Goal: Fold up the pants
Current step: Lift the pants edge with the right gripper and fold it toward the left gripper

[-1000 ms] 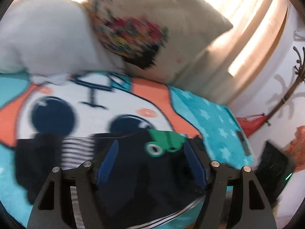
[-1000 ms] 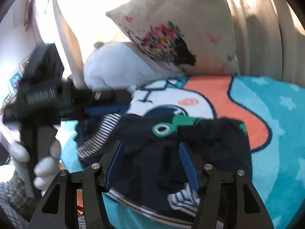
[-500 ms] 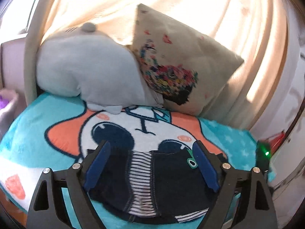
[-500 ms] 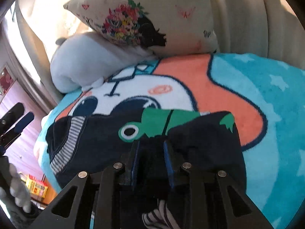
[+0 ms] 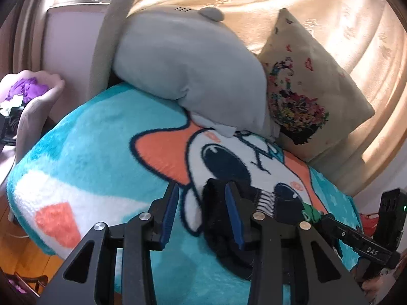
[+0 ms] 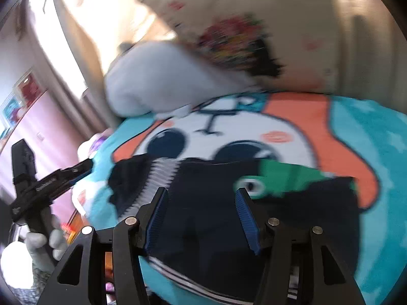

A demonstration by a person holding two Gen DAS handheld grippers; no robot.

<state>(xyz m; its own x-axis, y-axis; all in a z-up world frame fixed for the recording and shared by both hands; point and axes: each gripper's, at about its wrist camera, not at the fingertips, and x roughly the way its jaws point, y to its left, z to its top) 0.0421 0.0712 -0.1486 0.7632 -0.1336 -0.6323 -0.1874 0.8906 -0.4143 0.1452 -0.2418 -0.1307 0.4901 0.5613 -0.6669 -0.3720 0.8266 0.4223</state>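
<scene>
In the left wrist view our left tongs point(image 5: 201, 213) gape wide at lower centre, holding nothing; the dark pants point(image 5: 229, 226) lie on the blanket point(image 5: 96, 152) beside the right finger. In the right wrist view our right tongs point(image 6: 201, 216) stand wide over the pants point(image 6: 211, 203), lower centre. Pillows point(image 6: 157, 84) sit behind.

Each claw, left claw point(image 5: 201, 213) and right claw point(image 6: 201, 218), has two matte-black angular arms with triangular cut-outs, silver round screw heads at the pivots, and ribbed blue pads point(image 6: 245, 219) on the inner finger faces. The black handle housing carries white lettering. A white-gloved hand point(image 6: 38, 244) is visible.
</scene>
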